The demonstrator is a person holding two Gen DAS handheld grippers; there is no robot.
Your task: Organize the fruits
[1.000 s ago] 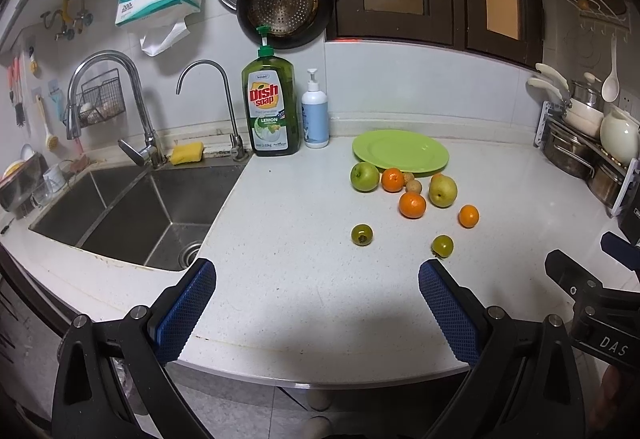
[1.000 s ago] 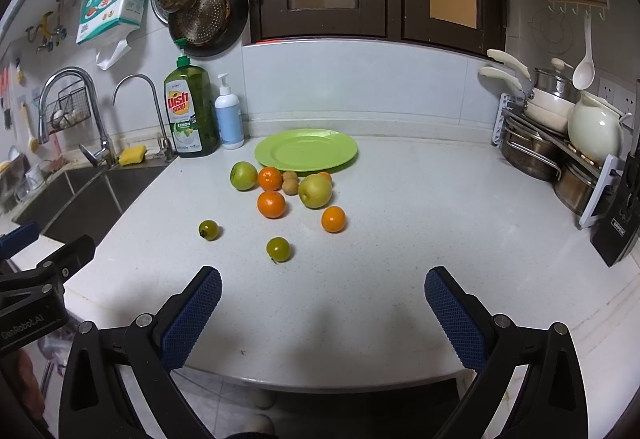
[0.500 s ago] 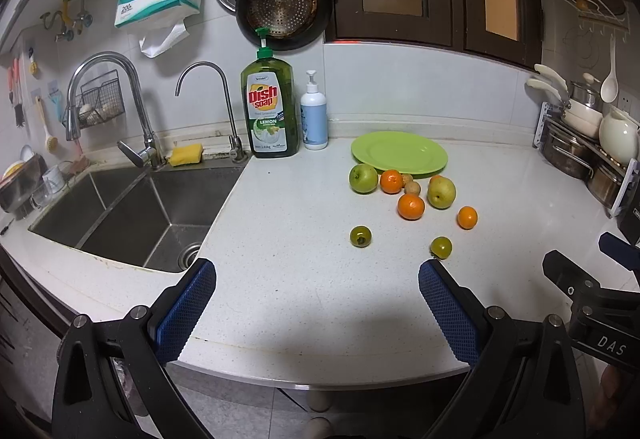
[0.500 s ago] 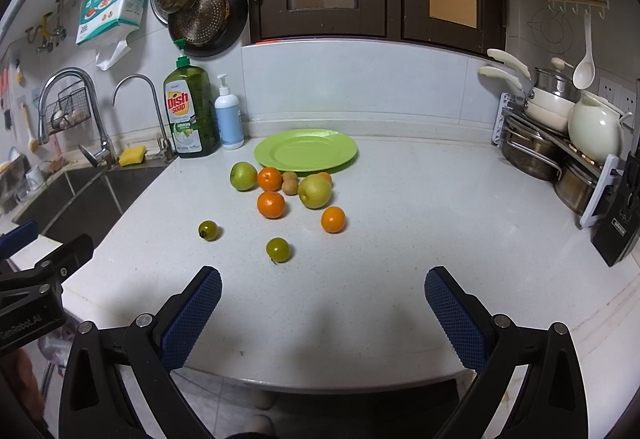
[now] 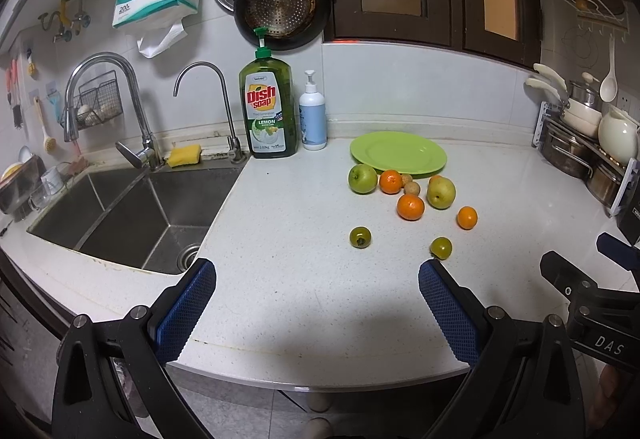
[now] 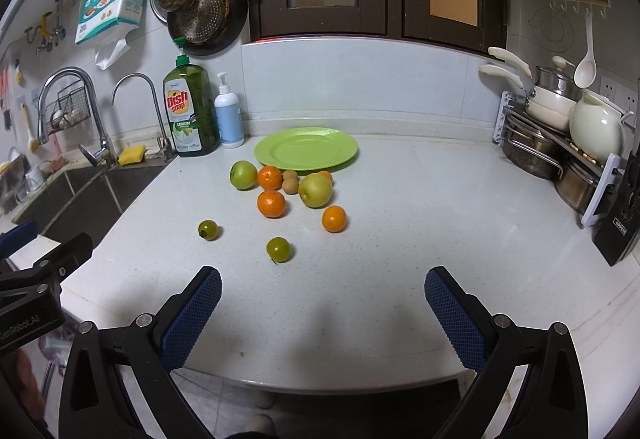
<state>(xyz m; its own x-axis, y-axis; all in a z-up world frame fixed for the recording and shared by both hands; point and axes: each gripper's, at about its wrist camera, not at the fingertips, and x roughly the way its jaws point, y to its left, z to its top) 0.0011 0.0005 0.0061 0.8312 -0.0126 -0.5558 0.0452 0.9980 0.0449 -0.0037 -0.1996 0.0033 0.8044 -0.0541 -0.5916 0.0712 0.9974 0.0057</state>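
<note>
An empty green plate (image 5: 398, 153) (image 6: 306, 149) lies near the back of the white counter. In front of it sit a green apple (image 5: 362, 178) (image 6: 243, 175), a yellow-green pear (image 5: 441, 193) (image 6: 315, 190), three oranges, one being (image 6: 271, 203), two small brown fruits (image 6: 290, 185), and two small green fruits (image 5: 360, 237) (image 6: 278, 249). My left gripper (image 5: 316, 303) and right gripper (image 6: 322, 309) are both open and hold nothing, hovering over the counter's front edge, short of the fruit.
A steel sink (image 5: 132, 215) with two taps lies to the left. A dish soap bottle (image 5: 267, 111) and a white pump bottle (image 5: 313, 119) stand at the back wall. A rack of pots (image 6: 560, 143) and a white jug stand at the right.
Both grippers have crept slightly; the view shifts a little. No fruit has moved and both stay open.
</note>
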